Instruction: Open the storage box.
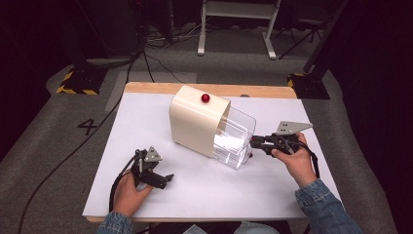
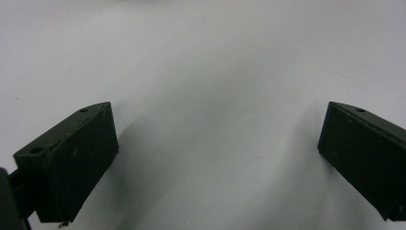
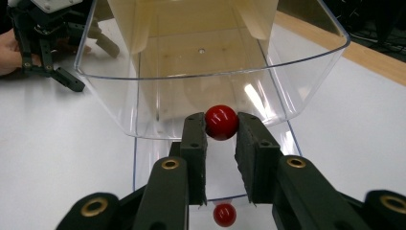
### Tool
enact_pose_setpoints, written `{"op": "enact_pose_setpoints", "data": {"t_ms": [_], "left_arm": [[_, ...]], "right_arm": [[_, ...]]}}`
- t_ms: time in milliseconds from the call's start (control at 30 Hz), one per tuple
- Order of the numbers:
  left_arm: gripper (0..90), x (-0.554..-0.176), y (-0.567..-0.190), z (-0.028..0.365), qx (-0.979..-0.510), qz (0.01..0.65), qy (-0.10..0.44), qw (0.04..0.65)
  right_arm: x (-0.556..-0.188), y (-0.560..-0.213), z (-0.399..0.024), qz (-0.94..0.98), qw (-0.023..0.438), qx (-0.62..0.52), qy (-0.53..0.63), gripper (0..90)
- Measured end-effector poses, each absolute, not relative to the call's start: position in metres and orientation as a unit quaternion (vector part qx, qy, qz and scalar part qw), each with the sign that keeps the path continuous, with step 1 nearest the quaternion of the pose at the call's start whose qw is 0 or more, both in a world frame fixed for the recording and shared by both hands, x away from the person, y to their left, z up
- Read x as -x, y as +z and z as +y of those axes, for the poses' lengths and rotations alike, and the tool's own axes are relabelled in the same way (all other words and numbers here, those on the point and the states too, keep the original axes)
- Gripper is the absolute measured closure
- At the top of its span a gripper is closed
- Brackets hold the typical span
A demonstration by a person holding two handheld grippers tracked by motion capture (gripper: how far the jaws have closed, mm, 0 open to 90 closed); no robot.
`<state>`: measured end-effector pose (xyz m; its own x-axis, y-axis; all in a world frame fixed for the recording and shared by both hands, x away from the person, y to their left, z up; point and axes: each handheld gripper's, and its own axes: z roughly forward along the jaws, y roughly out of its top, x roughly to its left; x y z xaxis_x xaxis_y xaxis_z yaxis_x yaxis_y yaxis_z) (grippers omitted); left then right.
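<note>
On the table (image 1: 146, 122) stands a box (image 1: 195, 122) with a drawer (image 1: 236, 136) pulled out toward the right. The right gripper (image 1: 254, 142) is at the drawer's front, closed around its knob (image 3: 221, 122). The left gripper (image 1: 165, 179) rests on the table, in front of the box and to its left, well apart.

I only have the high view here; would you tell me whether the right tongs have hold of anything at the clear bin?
Observer: Yes, the right tongs are shut on the red knob at the front of the bin.
Operator: Thank you. Is anything inside the bin?
Observer: The right gripper view looks straight into it, and it appears empty.
Operator: And the left tongs?
Observer: The left tongs stand wide open over the white table, with nothing between them.
</note>
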<state>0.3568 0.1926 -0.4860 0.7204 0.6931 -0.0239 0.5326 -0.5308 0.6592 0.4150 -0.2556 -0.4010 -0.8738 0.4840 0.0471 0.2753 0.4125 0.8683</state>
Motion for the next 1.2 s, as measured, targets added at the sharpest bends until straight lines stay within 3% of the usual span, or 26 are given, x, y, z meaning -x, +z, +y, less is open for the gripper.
{"op": "enact_pose_setpoints", "data": {"t_ms": [300, 533, 800, 1067, 1200], "left_arm": [[0.0, -0.357, -0.486, 0.193, -0.866, 0.354, 0.121, 0.331], [0.0, -0.357, -0.486, 0.193, -0.866, 0.354, 0.121, 0.331], [0.0, -0.357, -0.486, 0.193, -0.866, 0.354, 0.121, 0.331], [0.0, -0.357, -0.486, 0.193, -0.866, 0.353, 0.122, 0.331], [0.0, -0.357, -0.486, 0.193, -0.866, 0.353, 0.122, 0.332]], "right_arm": [[-0.417, -0.408, -0.258, 0.831, 0.101, -0.237, 0.493, 73.6], [-0.416, -0.41, -0.259, 0.832, 0.112, -0.247, 0.484, 63.1], [-0.41, -0.401, -0.267, 0.827, 0.121, -0.251, 0.489, 58.0], [-0.396, -0.389, -0.289, 0.814, 0.146, -0.279, 0.488, 42.7], [-0.392, -0.385, -0.297, 0.811, 0.154, -0.285, 0.487, 39.8]]}}
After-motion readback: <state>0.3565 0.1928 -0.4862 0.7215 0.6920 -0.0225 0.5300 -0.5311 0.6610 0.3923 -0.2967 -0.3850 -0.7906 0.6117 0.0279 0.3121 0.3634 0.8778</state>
